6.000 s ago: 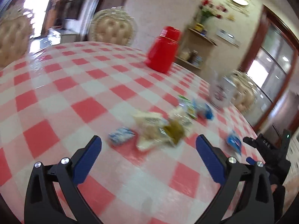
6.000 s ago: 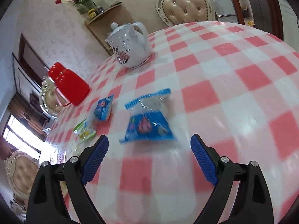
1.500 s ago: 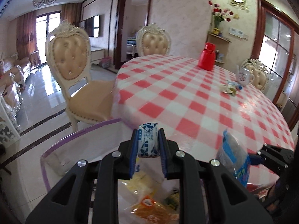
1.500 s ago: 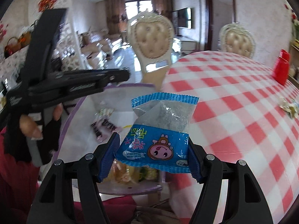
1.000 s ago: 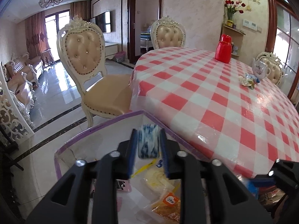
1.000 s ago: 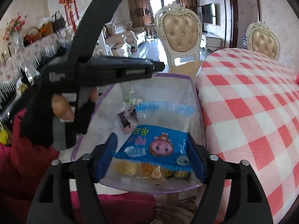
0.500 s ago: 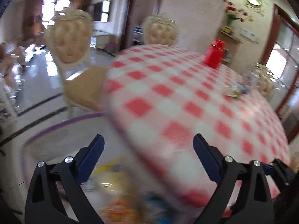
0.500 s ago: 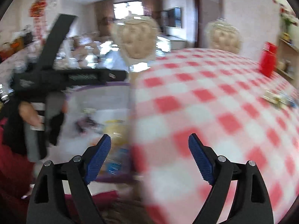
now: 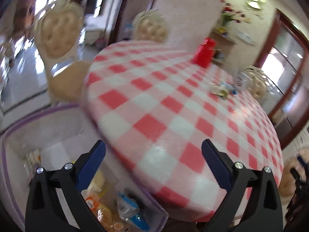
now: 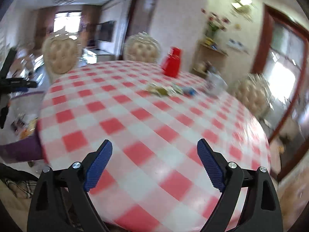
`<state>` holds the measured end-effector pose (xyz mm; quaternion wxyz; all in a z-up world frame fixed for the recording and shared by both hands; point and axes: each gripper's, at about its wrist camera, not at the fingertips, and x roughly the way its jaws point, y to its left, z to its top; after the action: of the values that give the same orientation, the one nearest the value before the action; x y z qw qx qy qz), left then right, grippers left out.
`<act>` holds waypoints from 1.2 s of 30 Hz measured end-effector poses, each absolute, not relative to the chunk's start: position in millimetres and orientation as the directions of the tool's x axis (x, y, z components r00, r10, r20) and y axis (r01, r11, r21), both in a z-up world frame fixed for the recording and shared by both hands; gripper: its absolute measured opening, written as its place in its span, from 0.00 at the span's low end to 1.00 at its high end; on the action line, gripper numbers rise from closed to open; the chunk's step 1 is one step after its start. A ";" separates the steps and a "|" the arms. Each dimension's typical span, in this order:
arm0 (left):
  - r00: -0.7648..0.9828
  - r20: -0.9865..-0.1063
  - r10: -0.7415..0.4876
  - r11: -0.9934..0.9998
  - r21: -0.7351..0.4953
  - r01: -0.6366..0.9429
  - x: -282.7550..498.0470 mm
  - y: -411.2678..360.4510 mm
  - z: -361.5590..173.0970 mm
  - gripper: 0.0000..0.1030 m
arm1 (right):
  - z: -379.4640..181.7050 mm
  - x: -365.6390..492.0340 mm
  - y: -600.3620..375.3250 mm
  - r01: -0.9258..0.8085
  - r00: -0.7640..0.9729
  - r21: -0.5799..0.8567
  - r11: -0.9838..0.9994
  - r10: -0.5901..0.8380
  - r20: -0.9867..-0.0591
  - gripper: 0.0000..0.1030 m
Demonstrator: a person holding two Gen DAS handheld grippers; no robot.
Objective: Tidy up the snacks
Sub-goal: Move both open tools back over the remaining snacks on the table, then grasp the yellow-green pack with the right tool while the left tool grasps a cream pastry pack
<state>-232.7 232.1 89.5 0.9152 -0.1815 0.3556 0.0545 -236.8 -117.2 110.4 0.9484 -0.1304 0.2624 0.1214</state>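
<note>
My left gripper [image 9: 153, 145] hangs over the near edge of the red-checked table [image 9: 173, 104], its jaws still opening with nothing between them. Below its left finger sits the clear purple-rimmed bin [image 9: 38, 114], holding a blue packet [image 9: 128, 208] and orange packets [image 9: 96, 205]. My right gripper [image 10: 154, 143] points across the table, jaws also opening and bare. A small pile of snack packets [image 10: 170, 90] lies far across the cloth, also in the left wrist view [image 9: 222, 90].
A red jug [image 10: 171, 63] and a white teapot [image 10: 214, 83] stand beyond the snack pile. Padded chairs [image 9: 58, 32] ring the table. The bin's purple rim [image 10: 19, 150] shows at the left of the right wrist view. Both views are motion-blurred.
Both grippers have let go of their packets over the bin and opened. Both have swung right, away from the bin, towards the table; the right one moved more.
</note>
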 end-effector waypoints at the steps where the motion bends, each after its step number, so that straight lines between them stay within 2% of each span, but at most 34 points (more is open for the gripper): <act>1: 0.738 -0.674 -0.021 0.926 -0.292 -0.240 -230.7 237.1 90.7 0.96 | 108.6 -234.0 -128.9 -0.269 0.836 -0.185 0.945 0.133 -0.532 0.84; 4: 0.738 -0.673 0.050 0.922 -0.252 -0.293 -223.5 245.9 95.4 0.96 | 107.5 -225.4 -156.8 -0.207 0.842 -0.154 0.966 0.096 -0.531 0.84; 8: 0.714 -0.697 0.059 0.920 -0.240 -0.309 -209.0 246.9 93.2 0.96 | 98.4 -207.6 -185.5 -0.163 0.829 -0.096 0.982 0.083 -0.553 0.84; 15: 0.690 -0.720 0.077 0.942 -0.174 -0.287 -159.6 223.3 98.5 0.96 | 86.3 -154.9 -215.6 -0.132 0.790 -0.076 0.988 0.058 -0.611 0.84; 20: 0.696 -0.718 -0.002 0.989 -0.105 -0.106 -64.2 150.2 105.7 0.97 | 75.9 -81.1 -217.6 -0.167 0.741 -0.054 0.984 0.089 -0.666 0.84; 22: 0.699 -0.713 -0.065 0.998 -0.063 0.029 -11.4 100.4 99.5 0.97 | 68.1 -36.9 -213.8 -0.181 0.715 -0.021 0.983 0.116 -0.690 0.84; 24: 0.705 -0.705 -0.085 0.994 -0.009 0.111 29.4 61.4 89.5 0.97 | 56.9 11.9 -209.1 -0.162 0.689 0.043 0.986 0.144 -0.710 0.84; 26: 0.695 -0.712 -0.101 0.991 -0.014 0.130 61.4 38.6 77.2 0.97 | 47.2 45.9 -203.5 -0.159 0.664 0.124 0.979 0.199 -0.721 0.84; 29: 0.649 -0.749 -0.137 0.990 -0.094 0.101 115.1 19.3 56.9 0.97 | 31.6 90.3 -189.0 -0.155 0.638 0.202 0.967 0.254 -0.727 0.84; 36: 0.624 -0.778 -0.070 0.993 -0.113 -0.029 202.2 3.2 25.1 0.97 | 13.6 118.8 -178.4 -0.164 0.631 0.296 0.941 0.331 -0.702 0.84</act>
<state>202.2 3.2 25.1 0.8992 -0.0571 0.4336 -0.0115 118.8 -178.4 13.6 0.8971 0.1025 0.4069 0.1381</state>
